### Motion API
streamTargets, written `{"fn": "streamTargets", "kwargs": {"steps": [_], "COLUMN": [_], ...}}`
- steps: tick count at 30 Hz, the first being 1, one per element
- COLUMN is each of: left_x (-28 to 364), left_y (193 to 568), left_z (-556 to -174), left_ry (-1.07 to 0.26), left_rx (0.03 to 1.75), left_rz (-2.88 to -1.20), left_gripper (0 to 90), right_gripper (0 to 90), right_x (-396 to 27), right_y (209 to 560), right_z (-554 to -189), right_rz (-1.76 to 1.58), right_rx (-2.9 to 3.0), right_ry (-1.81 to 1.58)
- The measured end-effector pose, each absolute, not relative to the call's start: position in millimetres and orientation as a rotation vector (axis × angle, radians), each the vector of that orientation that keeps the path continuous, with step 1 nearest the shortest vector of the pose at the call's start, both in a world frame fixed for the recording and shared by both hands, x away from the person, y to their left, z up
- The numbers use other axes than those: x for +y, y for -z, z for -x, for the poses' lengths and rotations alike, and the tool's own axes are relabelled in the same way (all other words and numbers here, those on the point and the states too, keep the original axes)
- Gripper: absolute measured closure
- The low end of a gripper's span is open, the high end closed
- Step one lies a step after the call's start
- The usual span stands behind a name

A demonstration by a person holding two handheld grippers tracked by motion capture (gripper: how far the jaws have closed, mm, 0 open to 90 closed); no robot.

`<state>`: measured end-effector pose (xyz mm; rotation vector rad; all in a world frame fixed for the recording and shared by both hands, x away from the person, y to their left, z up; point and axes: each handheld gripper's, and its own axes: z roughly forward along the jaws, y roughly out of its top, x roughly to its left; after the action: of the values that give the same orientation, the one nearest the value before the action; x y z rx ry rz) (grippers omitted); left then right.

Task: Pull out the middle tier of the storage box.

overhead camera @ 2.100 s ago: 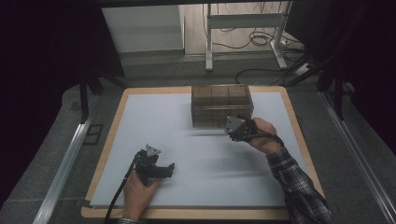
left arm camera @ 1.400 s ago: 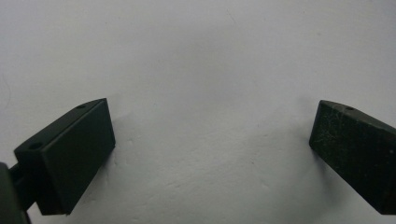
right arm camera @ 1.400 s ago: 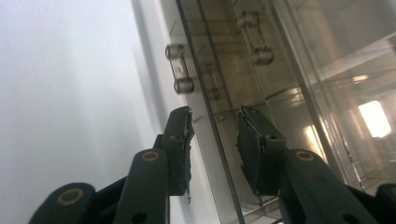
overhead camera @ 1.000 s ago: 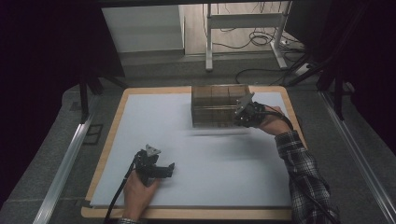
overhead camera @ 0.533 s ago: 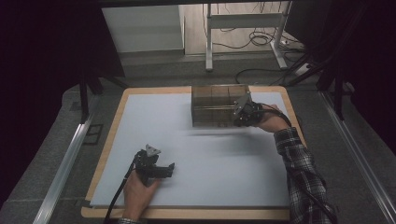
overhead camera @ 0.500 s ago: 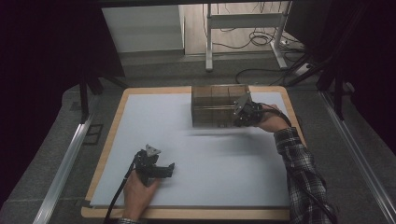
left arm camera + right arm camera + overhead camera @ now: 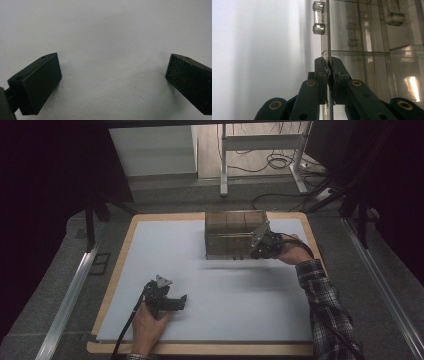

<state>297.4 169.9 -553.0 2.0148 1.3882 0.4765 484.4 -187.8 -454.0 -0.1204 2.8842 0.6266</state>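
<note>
Right gripper (image 7: pixel 329 68) we have clamped on the box (image 7: pixel 235 227) wall, left gripper (image 7: pixel 113 75) wide open over the mat (image 7: pixel 200 270).

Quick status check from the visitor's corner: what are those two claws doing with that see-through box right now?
Right claw clamped on a thin wall of the clear box. Left claw open, resting on the white mat, nothing between its jaws. Nothing in the way near the box.

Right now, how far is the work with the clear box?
Done: the right claw is shut on the front wall of the clear box. In hand: that grip only. Left: whatever moving or opening follows; the left claw rests open on the white mat.
</note>
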Motion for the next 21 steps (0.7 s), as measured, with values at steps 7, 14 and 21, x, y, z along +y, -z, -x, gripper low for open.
{"fn": "streamTargets", "kwargs": {"steps": [7,14,21], "left_x": [170,170,170], "left_y": [553,553,553], "left_z": [-297,-297,-297], "left_ry": [-0.477,-0.477,-0.477], "left_rx": [1.388,1.388,1.388], "left_rz": [-2.015,-2.015,-2.016], "left_gripper": [0.0,0.0,0.0], "right_gripper": [84.5,85.0,85.7], "right_x": [-188,-190,-190], "right_y": [453,456,462], "right_z": [-472,-463,-457], "right_rz": [0.151,0.167,0.193], "right_rx": [2.886,2.890,2.883], "right_ry": [-0.609,-0.601,-0.572]}}
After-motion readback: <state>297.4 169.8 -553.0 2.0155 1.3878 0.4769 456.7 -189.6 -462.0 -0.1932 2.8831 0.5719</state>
